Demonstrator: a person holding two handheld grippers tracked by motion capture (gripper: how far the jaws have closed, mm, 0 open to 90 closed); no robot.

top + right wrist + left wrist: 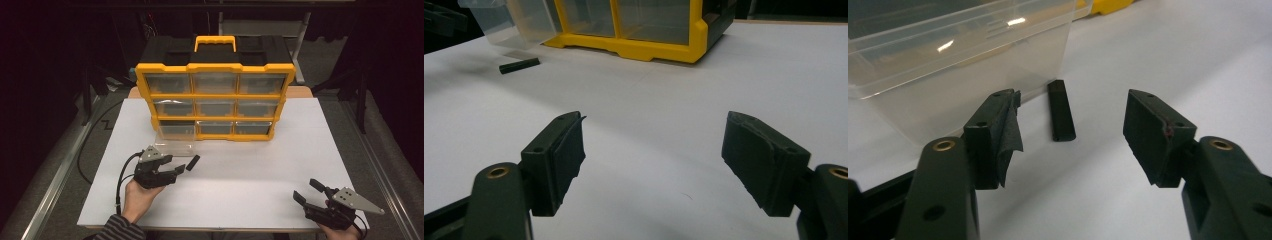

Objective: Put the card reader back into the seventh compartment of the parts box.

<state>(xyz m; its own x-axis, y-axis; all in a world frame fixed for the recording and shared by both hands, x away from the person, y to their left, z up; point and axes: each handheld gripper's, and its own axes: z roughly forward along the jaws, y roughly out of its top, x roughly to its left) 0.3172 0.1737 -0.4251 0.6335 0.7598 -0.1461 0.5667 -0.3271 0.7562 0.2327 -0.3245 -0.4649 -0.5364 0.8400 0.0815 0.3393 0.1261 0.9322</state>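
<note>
Jaws of your left gripper (1073,135) stand released, small black bar (1061,111) lying just ahead beside pulled-out clear plastic drawer (958,55); your right gripper (654,160) idles unclenched, pickup seemingly pending.

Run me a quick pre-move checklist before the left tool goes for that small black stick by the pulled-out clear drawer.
1. Left tool open: ok, jaws spread with nothing between them.
2. Small black stick free on the white table: ok, lying flat ahead of the jaws.
3. Clearance from the clear drawer: cannot tell, the stick's far end sits close to the drawer wall.
4. Left pad condition: not ok, the lining on one finger is peeling loose.
5. Right tool out of the way: ok, open and empty at the near right.
6. Yellow organizer undisturbed: ok, upright at the far edge.
</note>
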